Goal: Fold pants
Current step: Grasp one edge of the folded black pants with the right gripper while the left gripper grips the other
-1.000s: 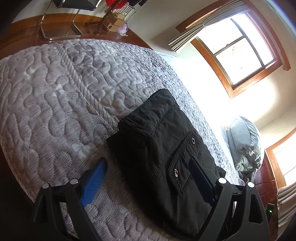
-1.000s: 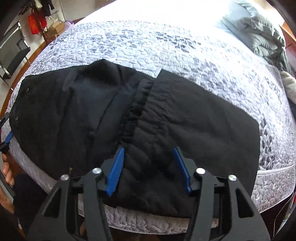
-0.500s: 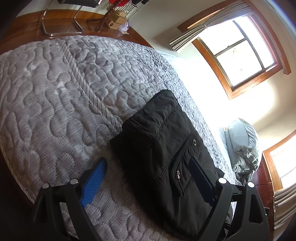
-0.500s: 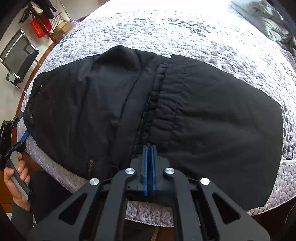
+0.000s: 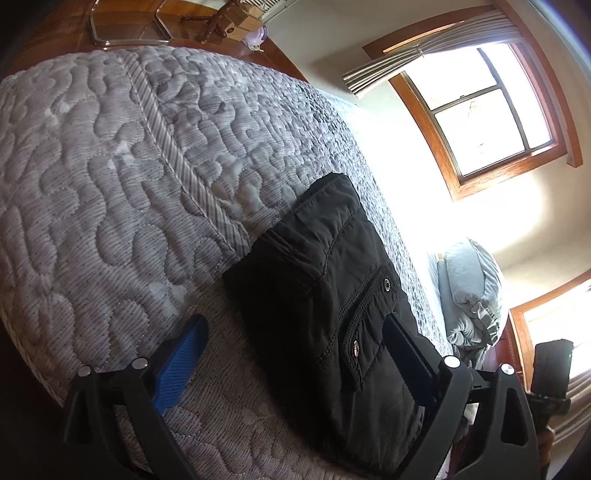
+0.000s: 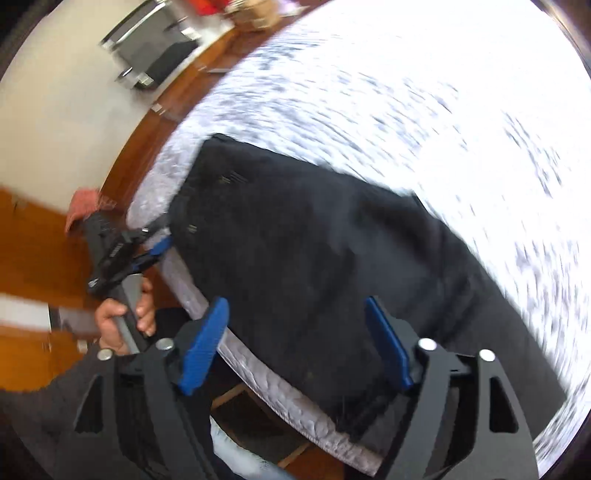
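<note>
Black pants point(image 5: 332, 295) lie folded on the grey quilted bed point(image 5: 110, 184), a snap pocket facing up. My left gripper point(image 5: 291, 354) hovers low at the folded end, its jaws opening wide; the pants' edge lies between the blue pads, and neither pad presses on it. In the blurred right wrist view the pants point(image 6: 314, 258) stretch along the bed's near edge. My right gripper point(image 6: 295, 343) is above them, its jaws opening, nothing gripped. The left gripper point(image 6: 151, 254) also shows there at the pants' left end, held by a hand point(image 6: 122, 317).
A window point(image 5: 491, 122) and grey pillows point(image 5: 472, 295) lie beyond the bed. A chair base point(image 5: 125, 33) and boxes point(image 5: 240, 22) stand on the wooden floor past the foot. The bed edge point(image 6: 258, 376) drops to the floor point(image 6: 29, 258).
My right gripper closed over the pants' middle fold, then opened and swung up and toward the left end, rolling. The left gripper crept closer to the bed.
</note>
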